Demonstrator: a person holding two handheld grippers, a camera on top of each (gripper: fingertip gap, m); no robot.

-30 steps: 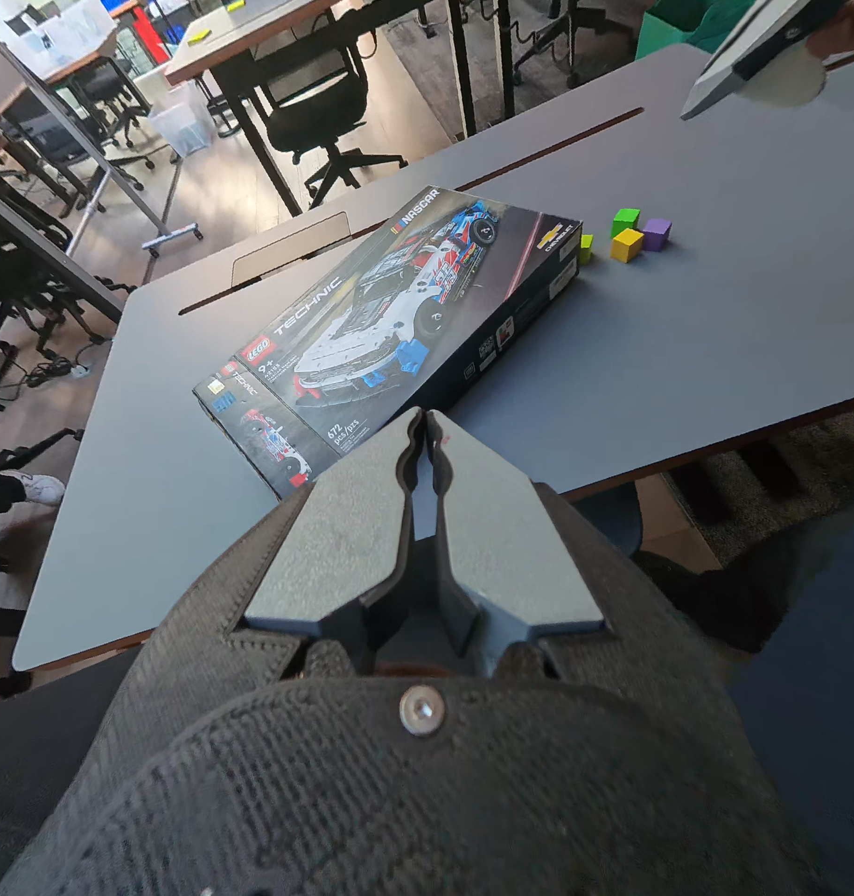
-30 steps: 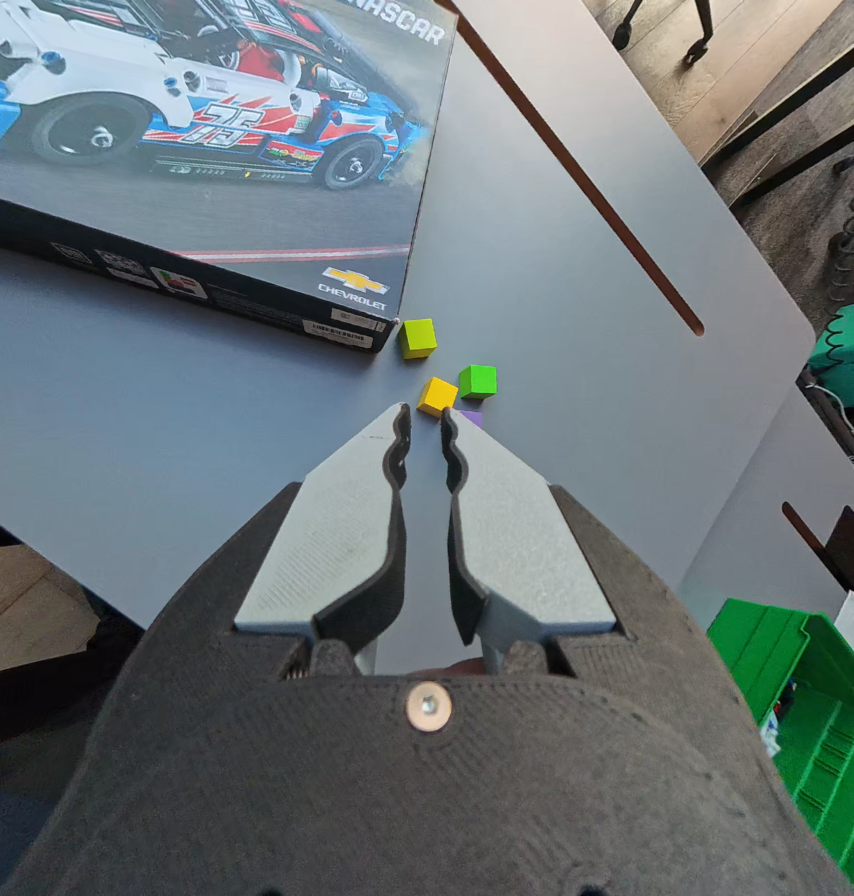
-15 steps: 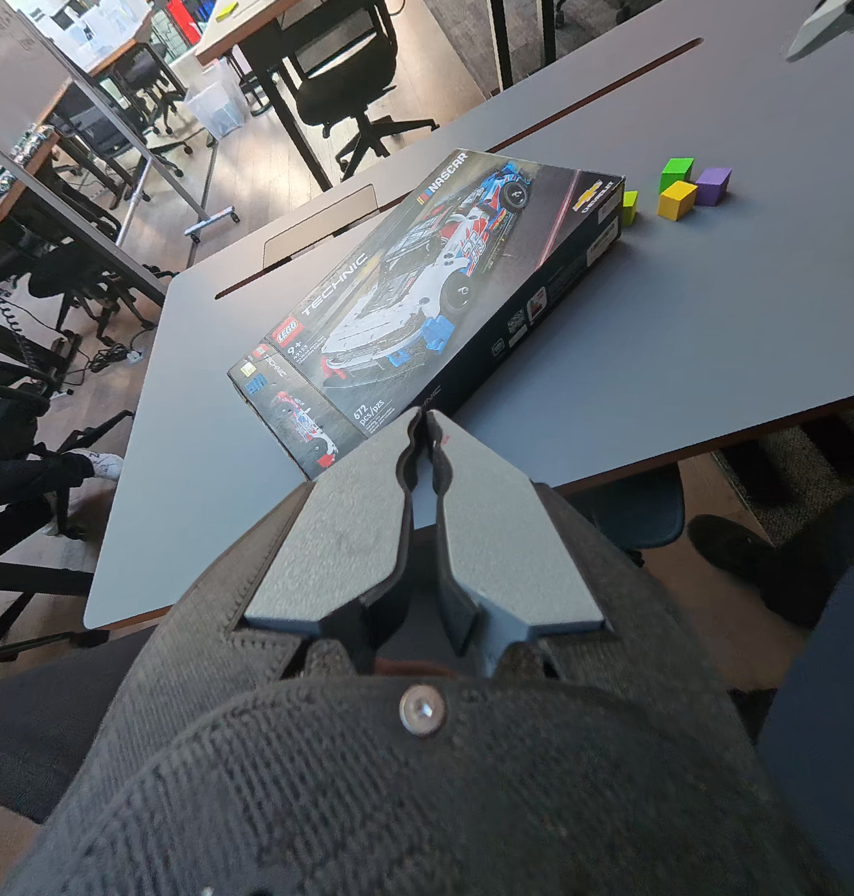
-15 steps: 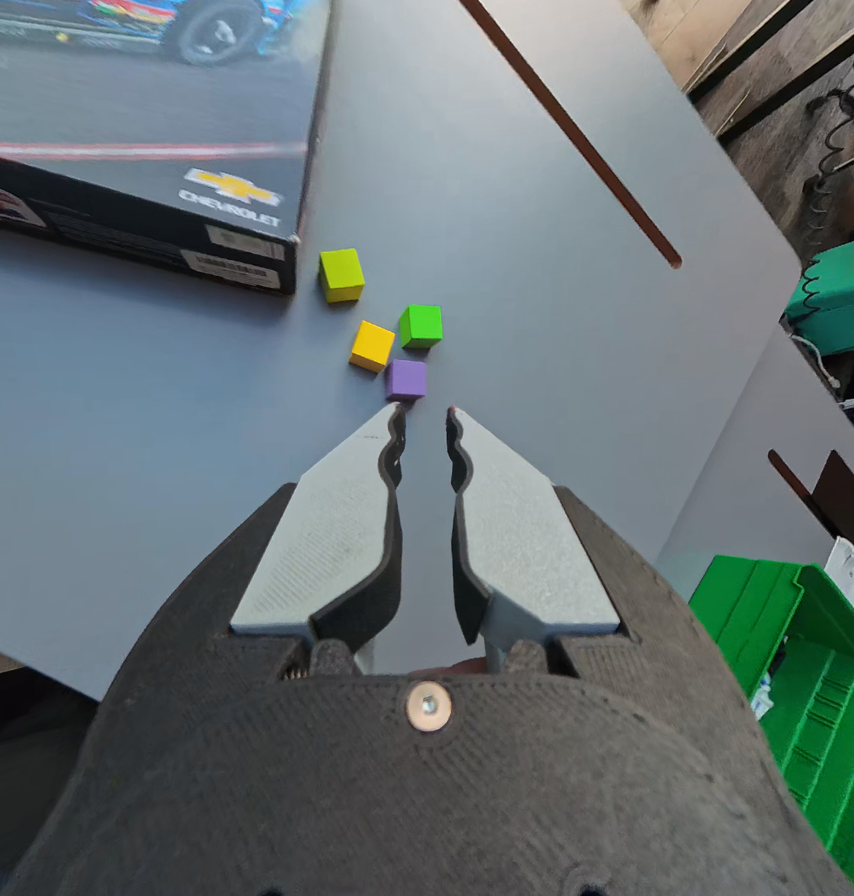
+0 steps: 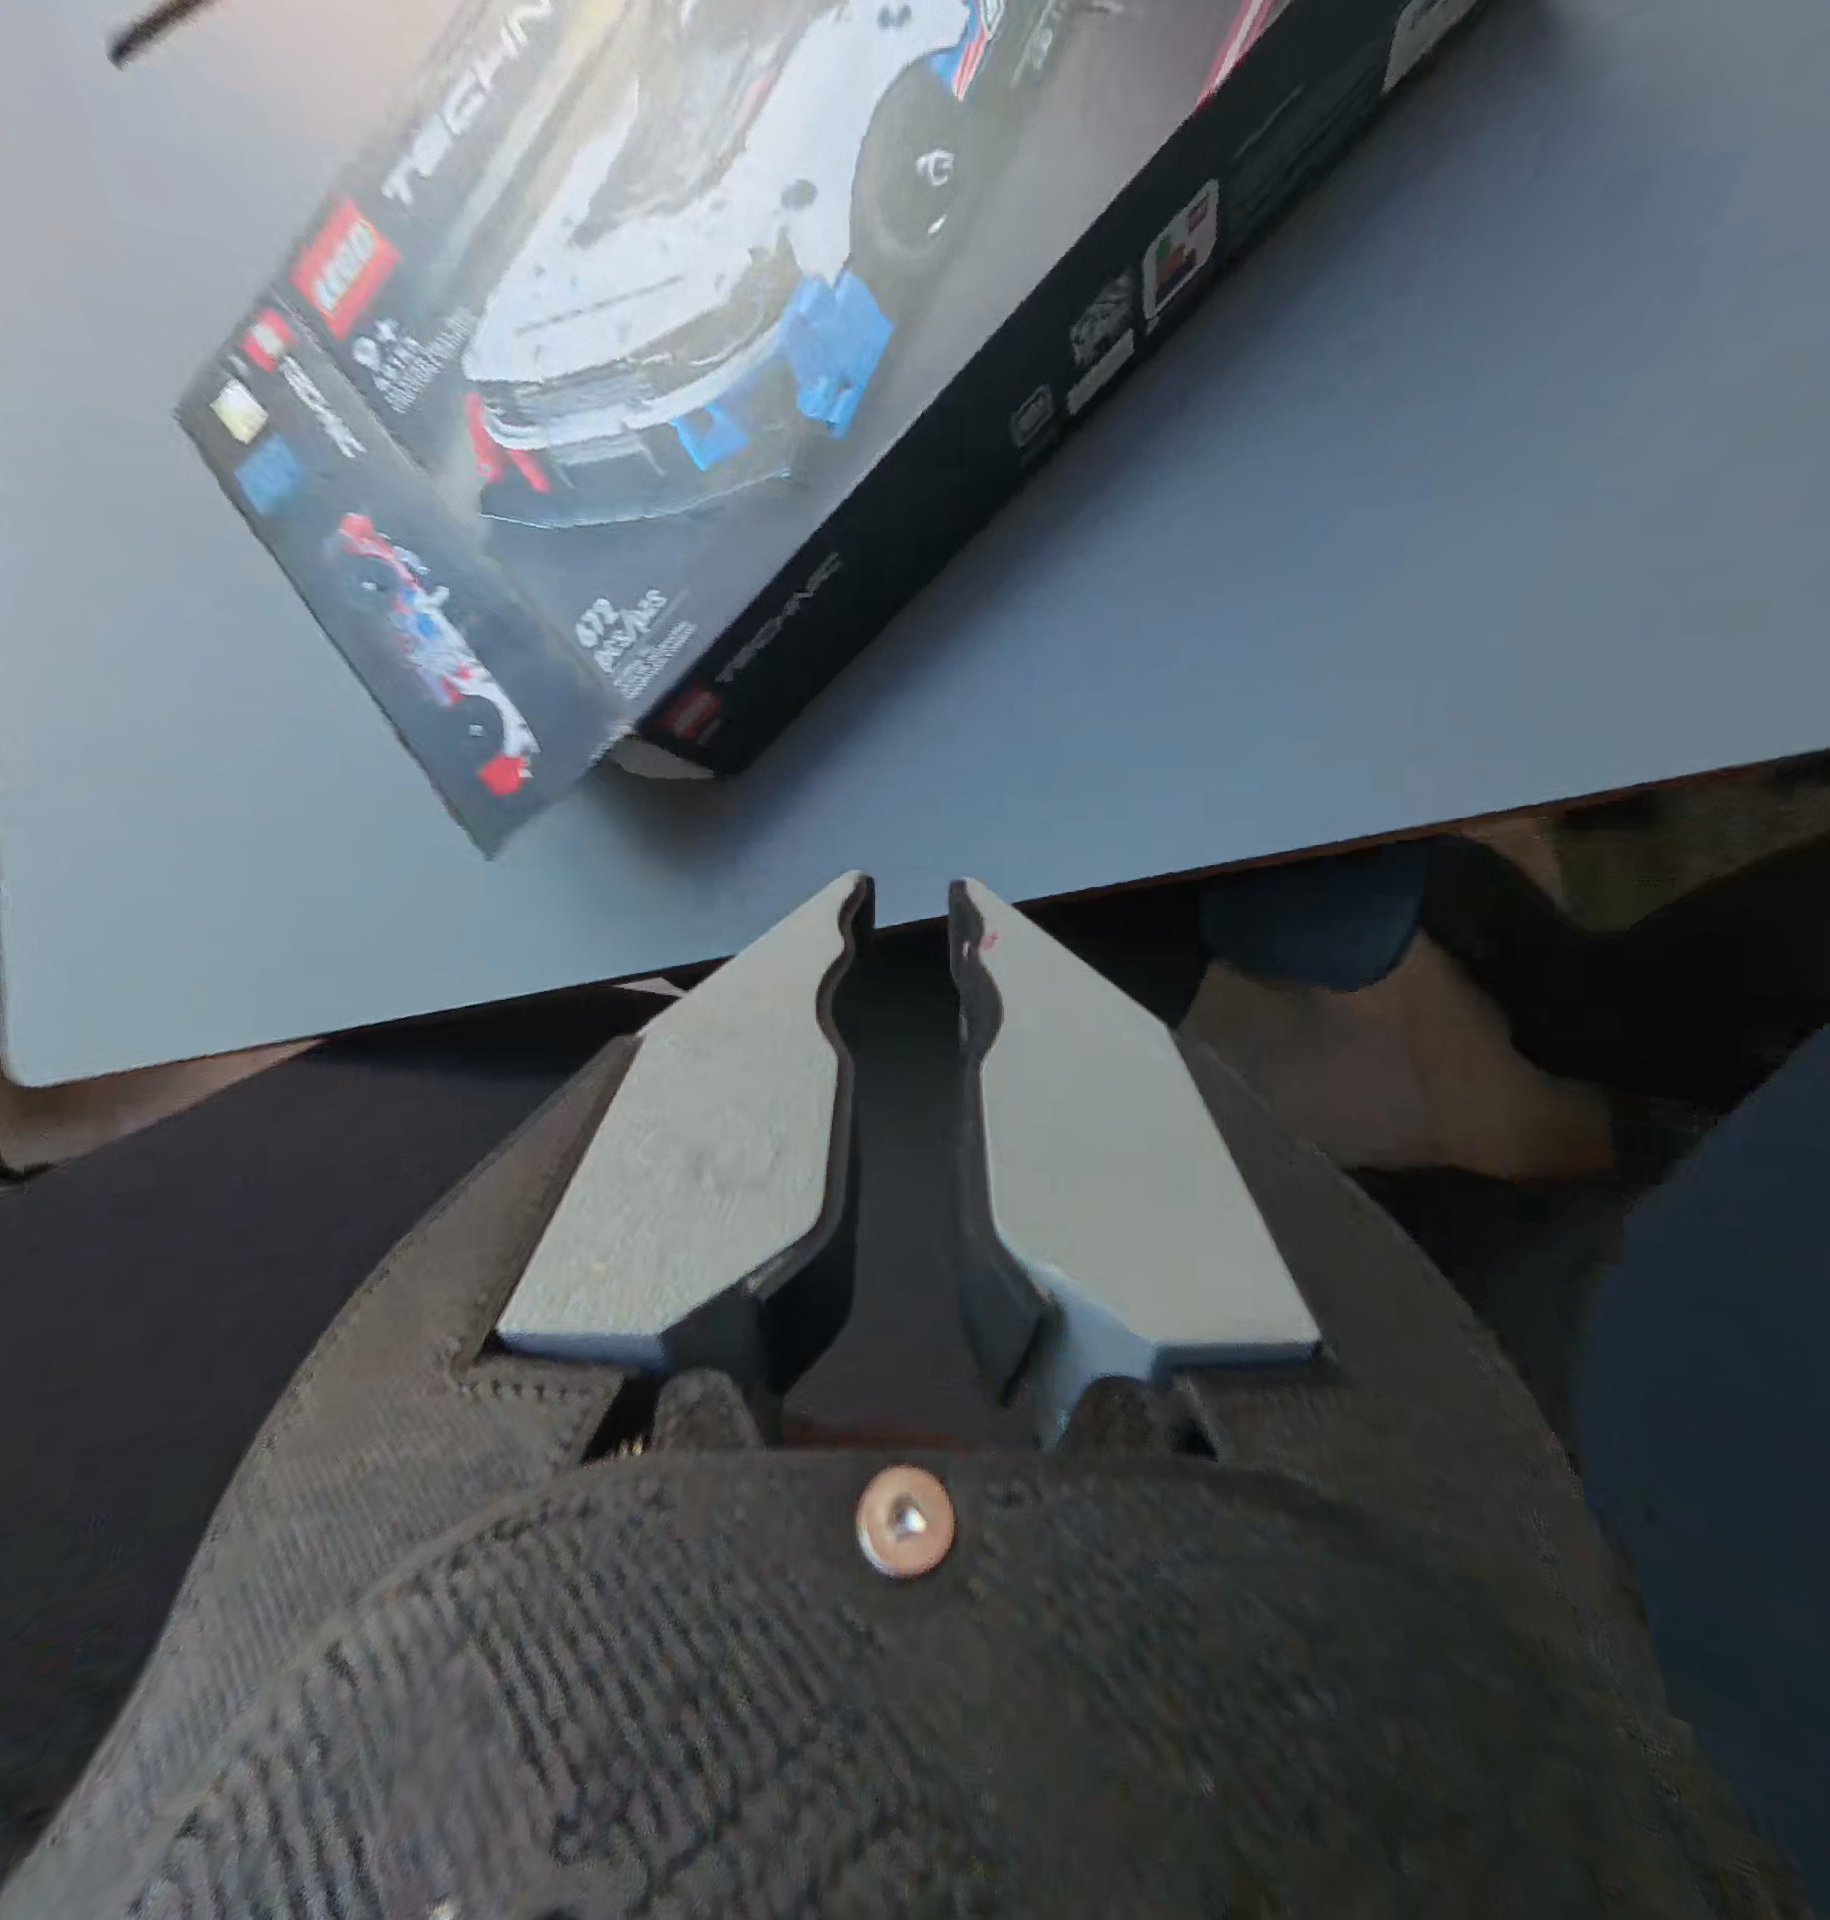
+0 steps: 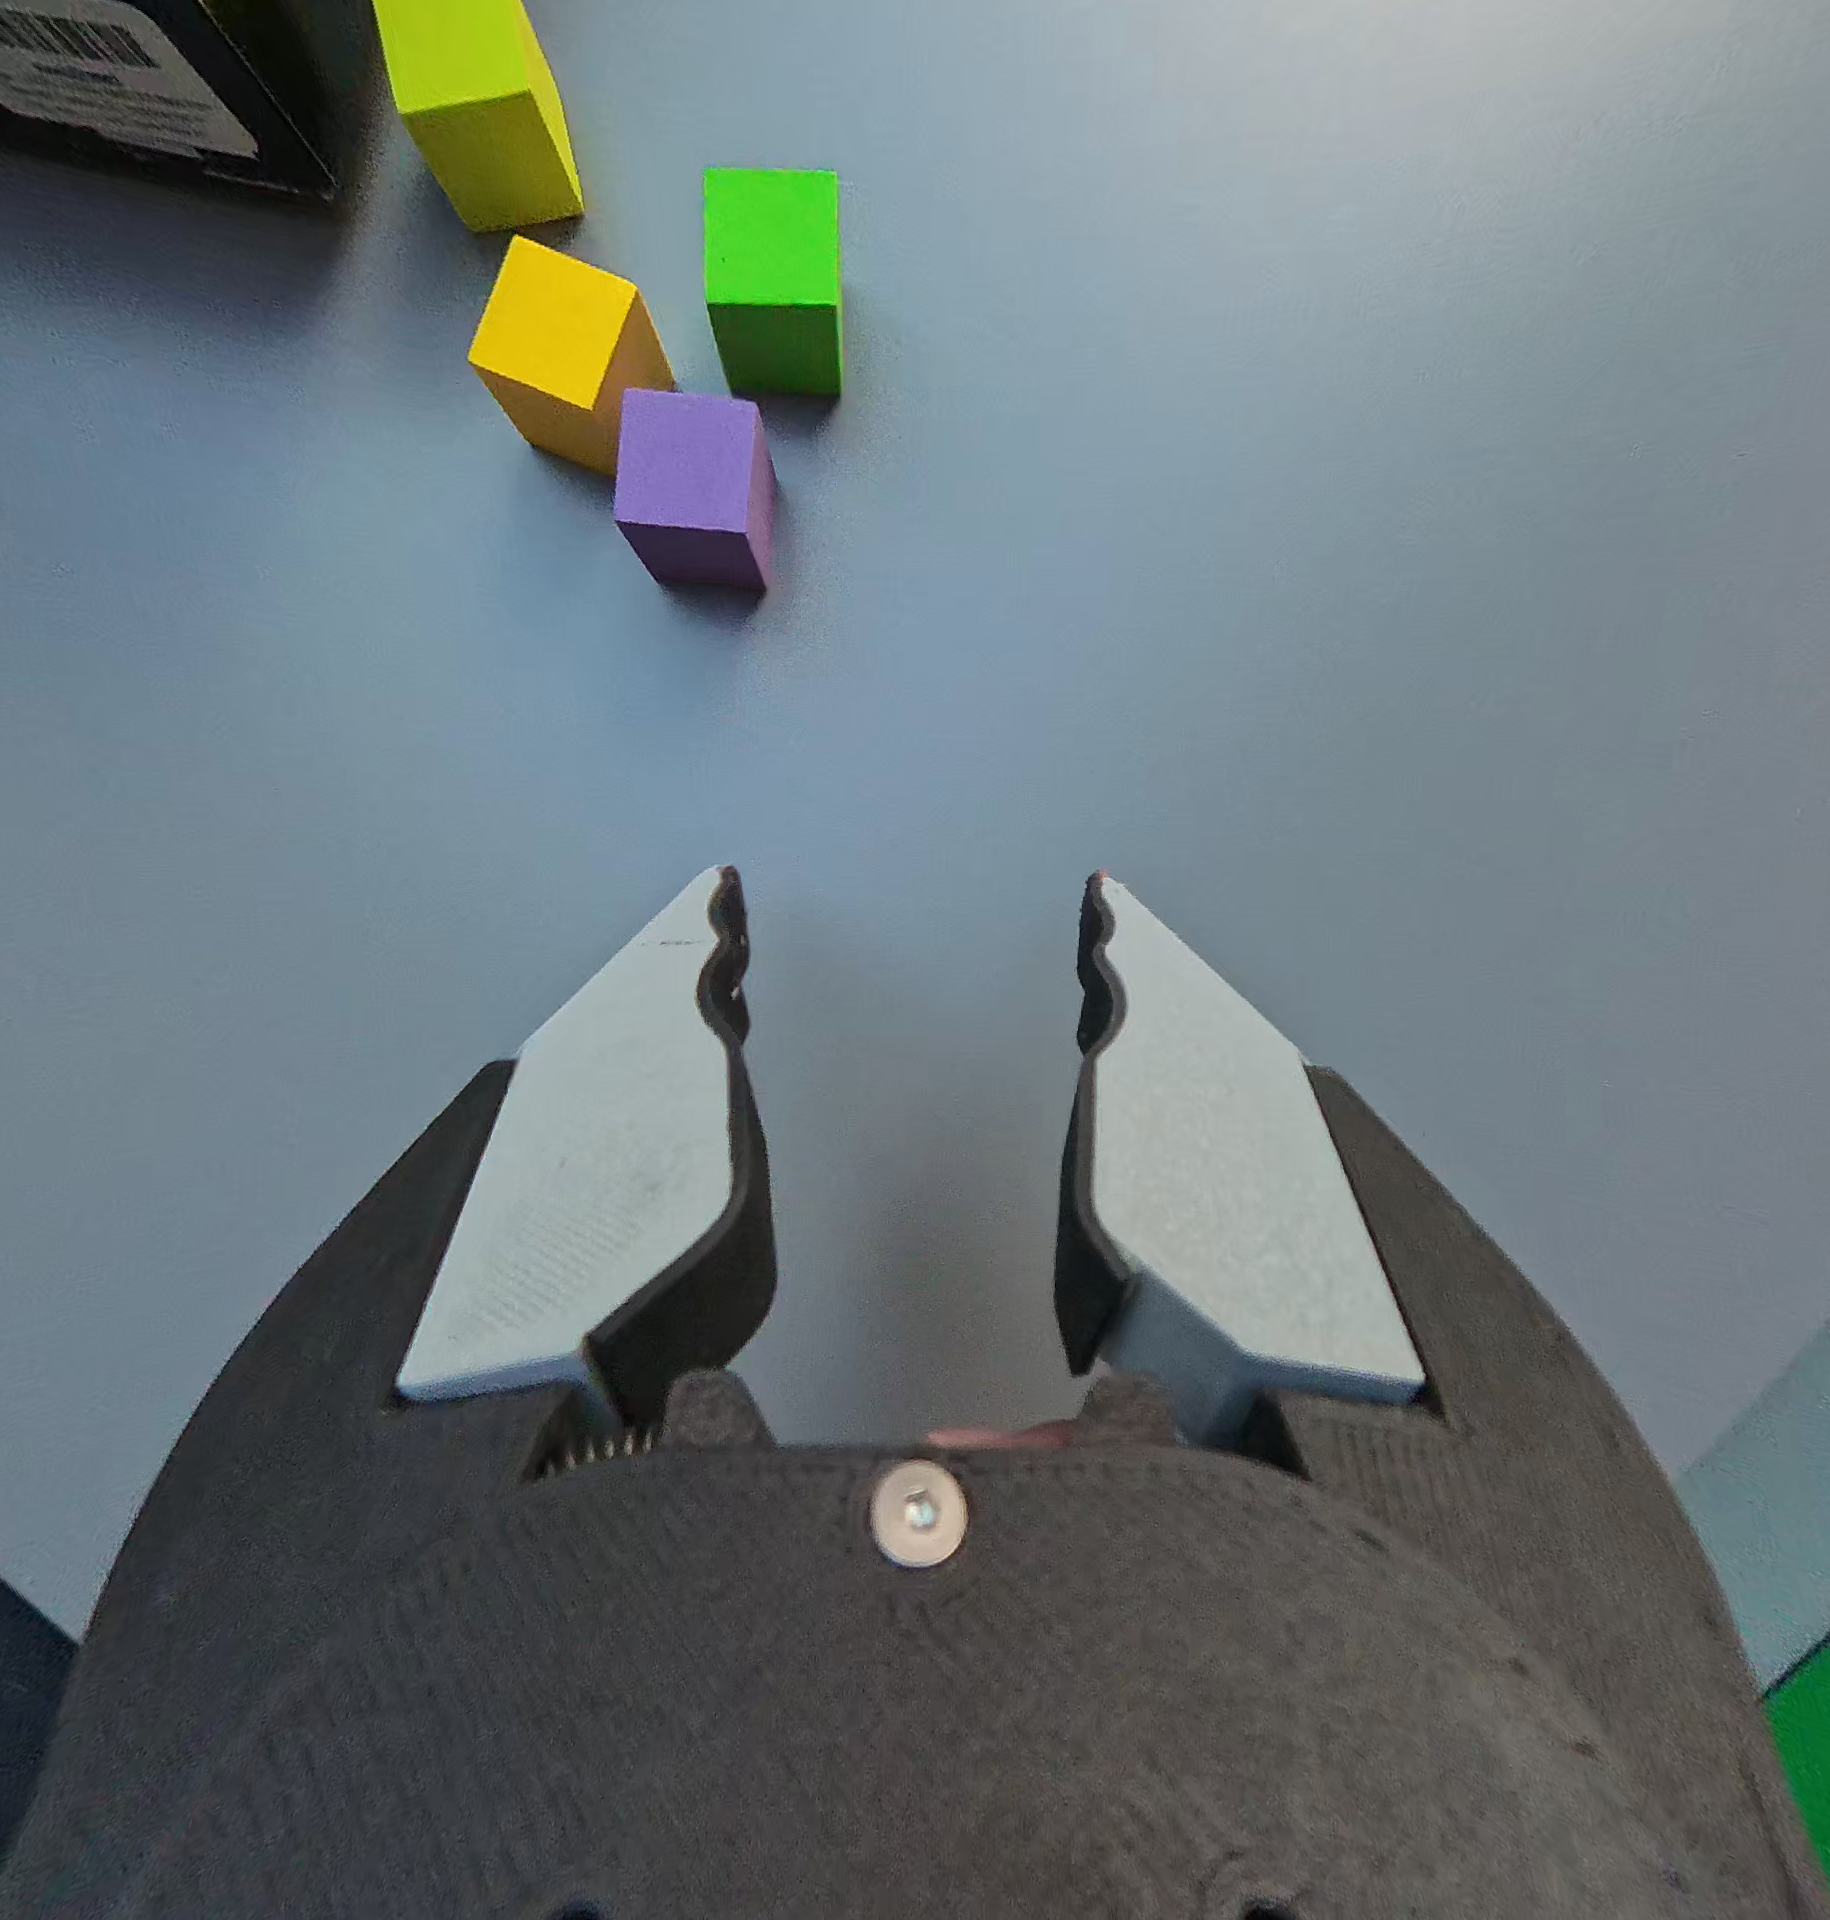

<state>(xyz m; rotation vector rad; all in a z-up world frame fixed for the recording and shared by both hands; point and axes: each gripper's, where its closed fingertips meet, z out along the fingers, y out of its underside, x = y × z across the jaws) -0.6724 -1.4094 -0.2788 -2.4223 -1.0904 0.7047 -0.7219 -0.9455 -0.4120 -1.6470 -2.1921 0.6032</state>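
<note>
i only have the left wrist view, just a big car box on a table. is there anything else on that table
Observer: Yes. Four small cubes sit past the box's corner: lime, yellow, green and purple.
Operator: where is the right gripper
Observer: The right gripper is over bare table, short of the cubes. The purple cube is nearest to it.
Operator: is it holding one
Observer: No. Its jaws stand wide apart with only table between them.
Operator: are the cubes touching each other
Observer: The purple one looks to be against the yellow cube. The green cube and lime cube stand apart.
</note>
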